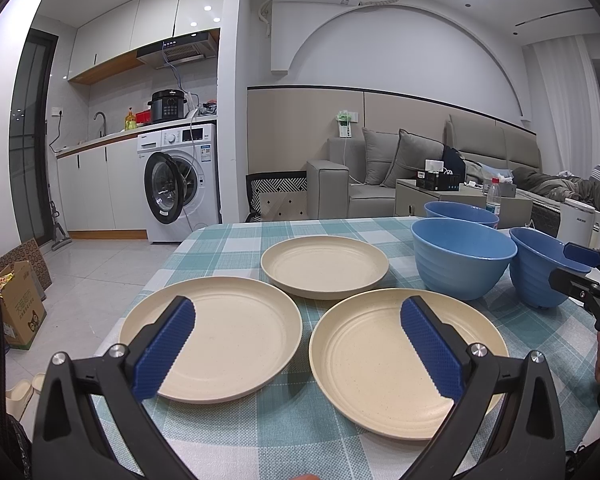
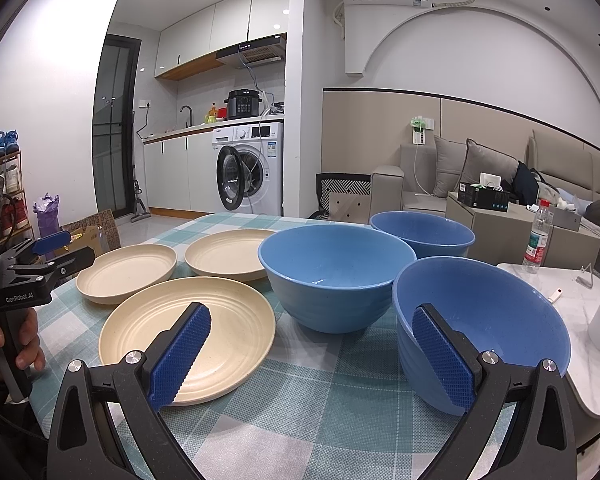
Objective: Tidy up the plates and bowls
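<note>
Three round, ribbed cream plates and three ribbed blue bowls sit apart on the checked woven tablecloth. Left gripper and right gripper, with knurled blue pads, stand apart, empty.

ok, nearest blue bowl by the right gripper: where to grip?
Probably the near rim of the nearest blue bowl, one finger inside and one outside. It stands upright and open, too wide to span. The right gripper is open and close; come from the near side, above.
</note>
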Tool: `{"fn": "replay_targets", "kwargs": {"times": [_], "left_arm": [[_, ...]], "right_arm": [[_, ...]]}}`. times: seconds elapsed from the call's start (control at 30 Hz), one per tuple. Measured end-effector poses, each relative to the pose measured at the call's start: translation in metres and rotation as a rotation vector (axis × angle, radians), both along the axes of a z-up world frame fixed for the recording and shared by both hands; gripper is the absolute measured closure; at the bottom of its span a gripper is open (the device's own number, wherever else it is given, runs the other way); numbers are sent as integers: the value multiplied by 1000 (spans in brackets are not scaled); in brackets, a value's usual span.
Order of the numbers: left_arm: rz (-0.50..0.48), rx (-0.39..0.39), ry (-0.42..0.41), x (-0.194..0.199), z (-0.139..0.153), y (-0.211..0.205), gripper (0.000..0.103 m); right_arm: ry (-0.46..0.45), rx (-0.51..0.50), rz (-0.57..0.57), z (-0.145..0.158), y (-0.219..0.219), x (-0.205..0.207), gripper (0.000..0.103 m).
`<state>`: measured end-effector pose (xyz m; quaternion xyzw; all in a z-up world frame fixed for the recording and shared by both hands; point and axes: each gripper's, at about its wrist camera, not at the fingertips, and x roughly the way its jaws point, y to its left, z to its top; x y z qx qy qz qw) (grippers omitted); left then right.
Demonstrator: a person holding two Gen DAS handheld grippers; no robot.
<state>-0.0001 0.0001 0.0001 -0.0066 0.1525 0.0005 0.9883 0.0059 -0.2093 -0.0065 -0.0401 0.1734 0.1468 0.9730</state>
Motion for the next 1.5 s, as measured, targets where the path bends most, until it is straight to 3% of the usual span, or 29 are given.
{"fn": "replay_targets", "kwargs": {"times": [1.5], "left_arm": [[9,-2,-3,-1,3,0,0]], "right_arm": [[4,-4,-5,1,1,-2,0]]}}
